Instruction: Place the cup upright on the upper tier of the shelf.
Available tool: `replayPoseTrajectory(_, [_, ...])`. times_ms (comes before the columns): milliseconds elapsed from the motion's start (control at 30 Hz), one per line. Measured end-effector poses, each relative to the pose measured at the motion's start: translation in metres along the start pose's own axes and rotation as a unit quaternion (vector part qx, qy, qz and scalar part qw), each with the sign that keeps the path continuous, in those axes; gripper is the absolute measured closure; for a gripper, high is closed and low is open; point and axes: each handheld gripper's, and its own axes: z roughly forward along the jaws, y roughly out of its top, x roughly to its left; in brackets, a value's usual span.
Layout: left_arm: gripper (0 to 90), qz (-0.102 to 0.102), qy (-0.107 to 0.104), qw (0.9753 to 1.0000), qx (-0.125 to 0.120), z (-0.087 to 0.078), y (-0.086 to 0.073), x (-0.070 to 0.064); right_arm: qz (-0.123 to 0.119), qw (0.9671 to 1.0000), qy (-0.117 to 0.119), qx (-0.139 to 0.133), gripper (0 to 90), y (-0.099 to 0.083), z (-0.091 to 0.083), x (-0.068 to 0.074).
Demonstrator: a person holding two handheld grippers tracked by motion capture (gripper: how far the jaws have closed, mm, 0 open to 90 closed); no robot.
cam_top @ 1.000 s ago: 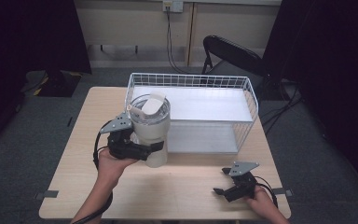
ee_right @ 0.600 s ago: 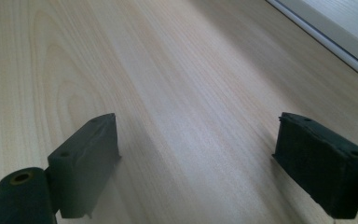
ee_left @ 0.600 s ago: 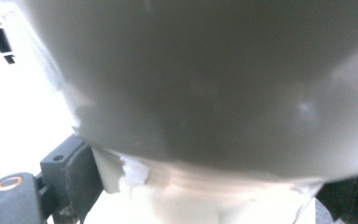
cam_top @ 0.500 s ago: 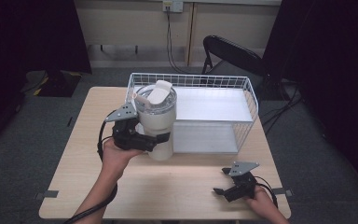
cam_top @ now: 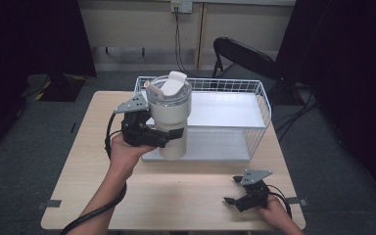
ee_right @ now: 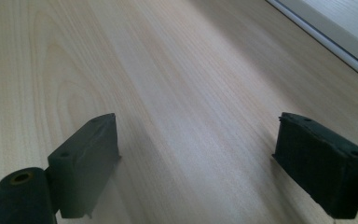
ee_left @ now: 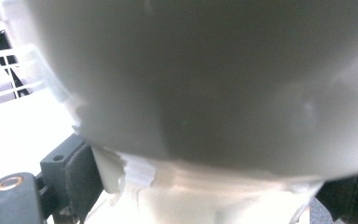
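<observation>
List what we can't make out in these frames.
- Tumbler contents: high view, lid on top hides them.
- Left gripper far jaw contact: high view, tumbler body hides it.
- Tumbler base and lid: left gripper view, too close, blurred, cut by edges.
- Wire basket near-left corner: high view, tumbler covers it.

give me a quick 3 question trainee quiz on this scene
1. True or false: the right gripper is shut on the tumbler.
2. Where is the tumbler now? A) lying on the table B) held up at the basket's near left corner C) on the chair
3. Fill in: the right gripper's jaws stand ____ above bare wood.

Key
1. False: the left gripper clamps it; the right rests low at the table's near right.
2. B
3. open
</observation>
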Motion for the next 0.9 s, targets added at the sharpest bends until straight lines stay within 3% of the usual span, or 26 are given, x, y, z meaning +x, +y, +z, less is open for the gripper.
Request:
replayPoseTrajectory(467, [9.3, 0.002, 0.003, 1.0000, 0.003, 0.005, 0.031, 0.003, 0.001, 1.0000, 0.000, 0.000, 12.9, 0.000, 0.000, 0.000])
replayPoseTrajectory(900, [9.3, 0.002, 0.016, 0.9999, 0.004, 0.009, 0.048, 0.008, 0.001, 1.0000, 0.000, 0.000, 12.9, 0.000, 0.000, 0.000])
